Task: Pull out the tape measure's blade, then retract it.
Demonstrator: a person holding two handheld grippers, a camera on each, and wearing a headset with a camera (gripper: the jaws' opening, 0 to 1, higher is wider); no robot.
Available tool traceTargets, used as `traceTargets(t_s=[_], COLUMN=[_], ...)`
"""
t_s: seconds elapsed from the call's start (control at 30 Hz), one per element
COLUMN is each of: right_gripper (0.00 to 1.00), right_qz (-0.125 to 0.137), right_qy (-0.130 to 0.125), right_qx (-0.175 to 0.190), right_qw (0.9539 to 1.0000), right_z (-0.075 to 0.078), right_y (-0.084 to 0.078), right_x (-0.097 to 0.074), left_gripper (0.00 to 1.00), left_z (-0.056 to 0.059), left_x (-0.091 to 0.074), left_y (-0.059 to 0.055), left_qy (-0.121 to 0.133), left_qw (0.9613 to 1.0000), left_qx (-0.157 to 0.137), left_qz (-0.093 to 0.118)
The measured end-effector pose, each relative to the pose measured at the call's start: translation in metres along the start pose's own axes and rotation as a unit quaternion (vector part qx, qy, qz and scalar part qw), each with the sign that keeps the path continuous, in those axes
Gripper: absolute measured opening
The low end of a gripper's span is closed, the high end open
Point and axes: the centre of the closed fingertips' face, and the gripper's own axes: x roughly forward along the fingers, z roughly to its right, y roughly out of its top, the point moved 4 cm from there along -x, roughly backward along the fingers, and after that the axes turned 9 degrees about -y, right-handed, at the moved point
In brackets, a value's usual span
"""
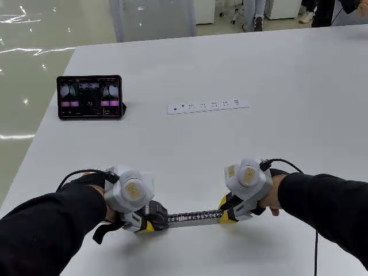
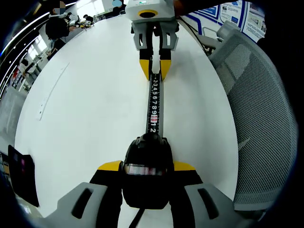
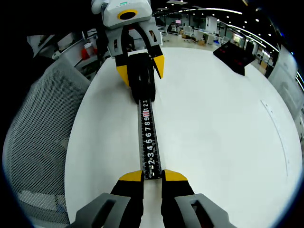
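Left claw (image 2: 147, 166) clenched on tape case (image 2: 145, 183); right claw (image 3: 152, 176) pinches blade (image 3: 147, 133) tip. Blade axis runs straight between them, partly drawn.

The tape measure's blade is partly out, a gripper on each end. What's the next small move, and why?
Probably draw the right gripper a little farther from the black tape measure case, straight along the white table. The left gripper is shut on the case, the right pinches the tip of the silver numbered blade, and only a short stretch is out.
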Motion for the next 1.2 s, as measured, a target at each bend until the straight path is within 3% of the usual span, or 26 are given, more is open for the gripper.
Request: traceTargets(t_s=[0.43,0.67,1.2], right_gripper=[0.10,0.10,0.10], right_qz=[-0.005,-0.003,-0.006], right_qy=[-0.003,-0.003,-0.004], right_qx=[0.002,0.006,0.001], right_qw=[1.0000,1.0000,1.0000], right_z=[0.002,0.004,0.010], right_y=[-0.008,-0.012,-0.020], right_x=[-0.007,-0.014,-0.017], left_gripper=[0.33,0.33,0.33], left_z=[-0.001,-0.002,-0.001], left_x=[-0.001,-0.001,-0.001], left_y=[0.000,-0.001,0.000], left_qy=[-0.002,-0.004,0.003], left_qw=[1.0000,0.9998,0.9996], left_qx=[0.000,-0.002,-0.002], left_qz=[0.003,0.019,0.028])
